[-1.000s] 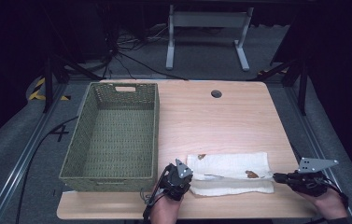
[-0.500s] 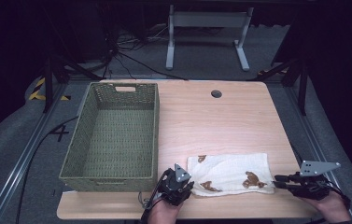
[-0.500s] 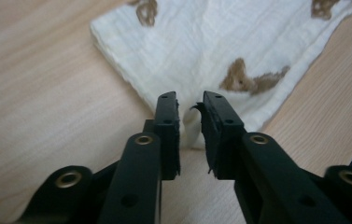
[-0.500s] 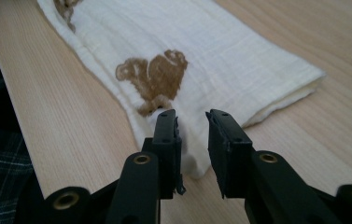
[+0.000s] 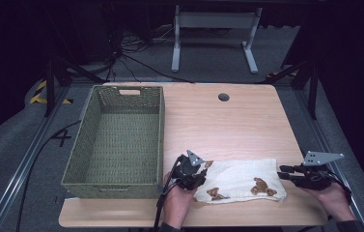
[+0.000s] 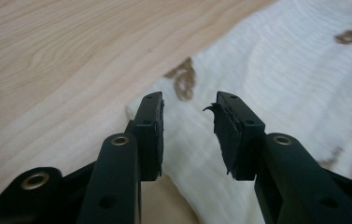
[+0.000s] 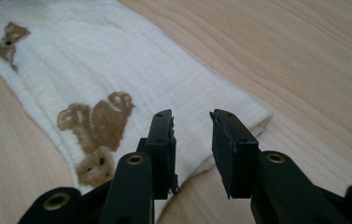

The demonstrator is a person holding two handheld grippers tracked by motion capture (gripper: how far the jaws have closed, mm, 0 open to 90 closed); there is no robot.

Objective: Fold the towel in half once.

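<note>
Gaping over the left end of a folded white cloth [image 6: 276, 93], the left claw [image 6: 187, 121] is seen in its own view with jaws apart and nothing between them; a torn, ragged pad is shown on one jaw, a detail lost in the high view, where the left claw [image 5: 189, 171] is reduced to a dark shape at the cloth's [image 5: 237, 179] left edge. The right claw [image 7: 191, 140] is likewise seen with its jaws apart and empty, held low over the cloth's [image 7: 117, 65] other end, where the folded layers at the corner can be made out. In the high view the right claw [image 5: 288, 171] is shown just beside the cloth's right edge, with a grey three-cornered plate on top. Brown bear prints [image 7: 99, 126] (eyes and ears plain at close range) are reduced to small brown blots from above.

The cloth is laid flat near the front edge of a pale wooden desk [image 5: 228, 121], in which a round cable hole [image 5: 224, 97] is cut toward the far side. A grey floor, loose cables [image 5: 131, 58] and a metal stand [image 5: 213, 34] are seen beyond, against a dark room.

A green woven basket [image 5: 88, 145] is set on the desk's left part, and nothing is seen inside it.
</note>
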